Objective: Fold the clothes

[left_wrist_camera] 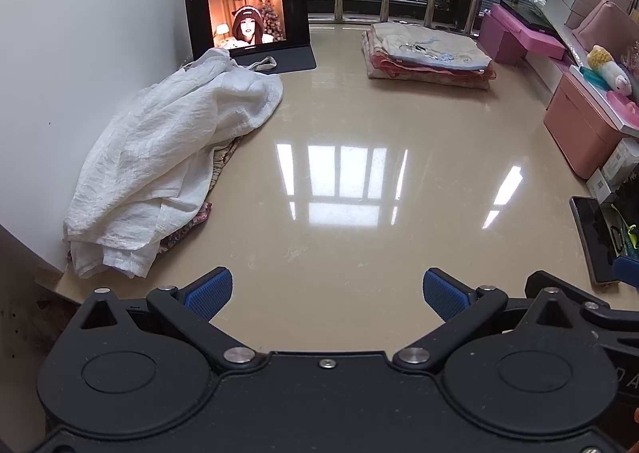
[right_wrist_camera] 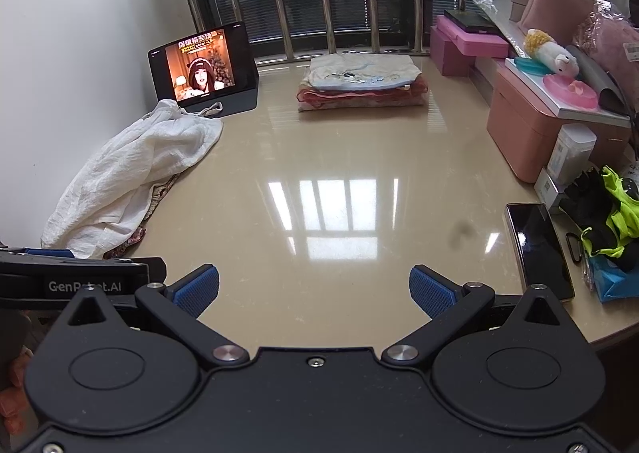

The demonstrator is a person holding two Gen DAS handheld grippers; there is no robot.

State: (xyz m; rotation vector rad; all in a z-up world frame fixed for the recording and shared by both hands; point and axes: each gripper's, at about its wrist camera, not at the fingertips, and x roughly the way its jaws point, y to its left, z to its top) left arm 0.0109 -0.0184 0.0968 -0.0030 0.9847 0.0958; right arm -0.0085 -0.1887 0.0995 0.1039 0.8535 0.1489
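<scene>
The table (left_wrist_camera: 339,213) is the landmark: a glossy beige top, bare across its middle. At its left edge, against the wall, lies a heap of unfolded clothes (left_wrist_camera: 171,157), a crumpled white garment on top with a patterned one (left_wrist_camera: 191,229) showing from under it. At the far end of the table, near the window bars, sits a neat stack of folded clothes (left_wrist_camera: 427,54), so part of the job looks done while the heap is still to be dealt with. A tablet (left_wrist_camera: 247,18) stands at the table's far left corner, just behind the heap. A phone (right_wrist_camera: 537,249) lies at the table's right edge. Over the near edge of the table hover the left gripper (left_wrist_camera: 326,295) and the right gripper (right_wrist_camera: 313,291), side by side, each with fingers spread wide and holding nothing. The next garment probably comes from the heap.
</scene>
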